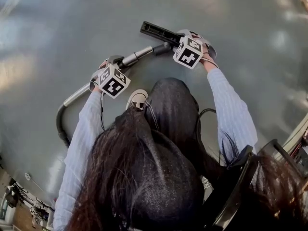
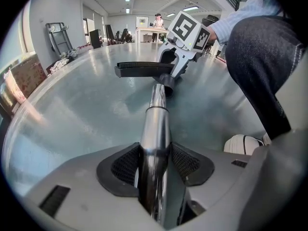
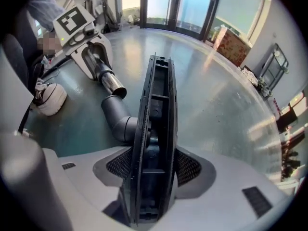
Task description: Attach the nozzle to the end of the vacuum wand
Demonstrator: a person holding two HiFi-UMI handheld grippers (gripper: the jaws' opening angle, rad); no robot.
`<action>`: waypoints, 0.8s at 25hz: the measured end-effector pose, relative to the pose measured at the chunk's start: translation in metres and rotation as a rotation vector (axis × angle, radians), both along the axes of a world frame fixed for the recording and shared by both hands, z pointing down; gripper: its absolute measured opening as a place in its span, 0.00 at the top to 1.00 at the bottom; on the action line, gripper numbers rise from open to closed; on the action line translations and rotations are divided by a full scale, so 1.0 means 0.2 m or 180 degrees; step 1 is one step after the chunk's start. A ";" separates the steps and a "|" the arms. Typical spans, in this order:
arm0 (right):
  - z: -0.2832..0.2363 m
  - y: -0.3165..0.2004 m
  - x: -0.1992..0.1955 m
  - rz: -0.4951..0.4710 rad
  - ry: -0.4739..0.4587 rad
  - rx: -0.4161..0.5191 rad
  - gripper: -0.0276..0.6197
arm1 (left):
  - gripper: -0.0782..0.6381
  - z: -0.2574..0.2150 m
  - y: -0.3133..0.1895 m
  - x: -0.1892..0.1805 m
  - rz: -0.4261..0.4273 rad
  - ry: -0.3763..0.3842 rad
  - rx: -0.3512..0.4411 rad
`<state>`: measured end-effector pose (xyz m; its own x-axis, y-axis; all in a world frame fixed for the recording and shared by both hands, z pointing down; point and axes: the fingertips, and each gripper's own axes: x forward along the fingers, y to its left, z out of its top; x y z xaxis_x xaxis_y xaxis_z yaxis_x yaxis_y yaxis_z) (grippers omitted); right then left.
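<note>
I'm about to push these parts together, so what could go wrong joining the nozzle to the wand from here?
1. The metal wand has its end just at the neck of the floor nozzle, not visibly seated; an off-line push may jam or slip past.
2. The left tool clamps smooth, shiny tube, which might slide in the grip.
3. The right tool grips the floor nozzle across its narrow body, so it may pivot under load.

In the head view, the right claw (image 1: pixel 190 38) covers the 3 o'clock end of the nozzle (image 1: pixel 156 31); the hose (image 1: pixel 59 124) vanishes under a sleeve (image 1: pixel 82 138) at 8 o'clock.
</note>
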<state>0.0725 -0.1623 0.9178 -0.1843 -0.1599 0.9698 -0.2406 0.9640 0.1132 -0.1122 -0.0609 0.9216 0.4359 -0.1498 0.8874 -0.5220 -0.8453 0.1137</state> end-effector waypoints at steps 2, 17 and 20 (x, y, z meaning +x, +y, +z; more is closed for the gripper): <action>0.00 0.00 0.00 -0.0099 -0.0029 0.0067 0.58 | 0.63 0.00 -0.01 0.00 0.0038 0.0059 0.0002; -0.07 -0.03 -0.02 -0.0146 -0.0298 0.0256 0.58 | 0.64 -0.08 0.03 0.01 0.0334 0.0097 -0.0214; -0.06 -0.03 -0.04 -0.0056 -0.0372 0.0243 0.58 | 0.64 -0.09 0.03 0.00 0.0356 0.0073 -0.0194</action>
